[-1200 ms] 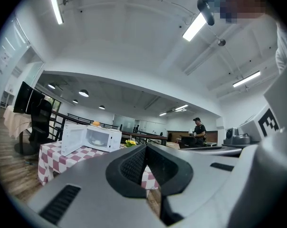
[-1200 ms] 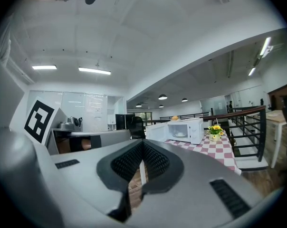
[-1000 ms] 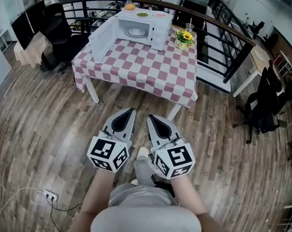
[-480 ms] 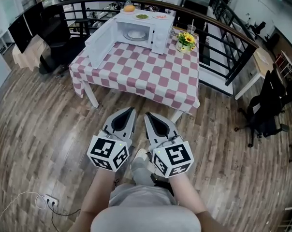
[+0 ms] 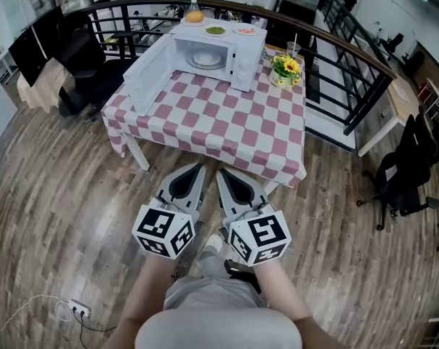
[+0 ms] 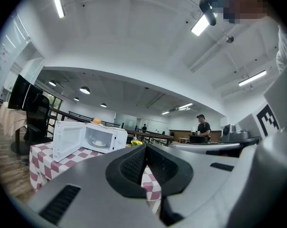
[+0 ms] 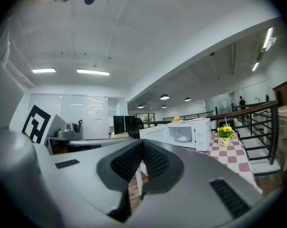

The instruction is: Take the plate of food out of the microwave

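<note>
Spreading wide on every side of the microwave [image 5: 246, 62] is a wooden plank floor [image 5: 67, 195]. Behind the microwave and off to its right curves a dark railing [image 5: 336, 43]. Under the microwave stands a table [image 5: 227, 129] in a red-and-white checked cloth, and the oven sits at the cloth's far end. Left of the microwave, off the table, is a black office chair [image 5: 89, 75].

The microwave itself is white, with its door [image 5: 148, 75] swung fully open to its left. Well short of the microwave, on the near side of the table and over the floor, the left gripper [image 5: 198, 167] and the right gripper [image 5: 223, 171] are held side by side, both pointing toward it. In the left gripper view the ribbed pads meet at the tip with nothing between them. The right gripper view shows the same, its pads pressed together and empty.

Just right of the microwave is a small pot of yellow flowers [image 5: 286, 69]. Inside the microwave's open cavity rests the plate of food [image 5: 207, 59], pale and round. On the microwave's roof lie two small dishes, one green [image 5: 216, 30] and one pinkish [image 5: 243, 29], and an orange thing [image 5: 195, 17] is at its back left corner.
</note>
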The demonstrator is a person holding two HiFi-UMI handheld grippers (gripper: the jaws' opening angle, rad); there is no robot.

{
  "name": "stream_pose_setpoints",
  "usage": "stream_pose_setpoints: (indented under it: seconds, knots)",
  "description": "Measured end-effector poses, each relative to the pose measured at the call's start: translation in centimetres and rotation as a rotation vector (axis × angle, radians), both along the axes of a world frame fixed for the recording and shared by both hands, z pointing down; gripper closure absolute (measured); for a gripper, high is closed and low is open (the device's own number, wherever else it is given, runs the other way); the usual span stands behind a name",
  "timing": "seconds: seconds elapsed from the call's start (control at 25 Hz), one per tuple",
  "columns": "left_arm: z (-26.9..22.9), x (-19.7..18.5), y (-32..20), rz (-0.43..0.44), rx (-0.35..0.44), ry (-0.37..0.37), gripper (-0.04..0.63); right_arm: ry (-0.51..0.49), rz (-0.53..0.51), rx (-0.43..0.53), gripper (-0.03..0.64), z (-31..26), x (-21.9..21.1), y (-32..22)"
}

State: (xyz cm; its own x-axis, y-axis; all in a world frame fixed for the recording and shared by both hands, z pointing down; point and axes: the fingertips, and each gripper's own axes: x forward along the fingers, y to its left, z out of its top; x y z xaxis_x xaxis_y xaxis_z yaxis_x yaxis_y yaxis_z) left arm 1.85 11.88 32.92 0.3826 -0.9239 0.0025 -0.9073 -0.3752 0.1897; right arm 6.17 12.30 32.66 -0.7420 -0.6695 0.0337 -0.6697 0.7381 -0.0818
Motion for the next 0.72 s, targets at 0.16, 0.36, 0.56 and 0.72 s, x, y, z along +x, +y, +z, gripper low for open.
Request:
stream_pose_setpoints:
  seconds: [0.16, 0.36, 0.56, 0.72]
  knots:
    - [-0.1, -0.8, -2.9, 0.000, -0.004, 0.006, 0.594, 0.000, -0.001, 0.000, 0.594, -0.2, -0.8, -2.9]
    - [0.2, -1.6, -6.5, 0.006, -0.018, 0.011, 0.595, 0.009, -0.001, -0.004, 0.594, -0.2, -1.7, -6.3]
    - [0.3, -2.3, -9.8, 0.018, -0.026, 0.015, 0.594, 0.014, 0.007, -0.013, 0.594, 0.1, -2.4, -9.4]
    - [0.4, -2.8, -12.3, 0.021, -0.033, 0.018, 0.595, 0.013, 0.015, -0.021, 0.594, 0.3, -2.8, -11.9]
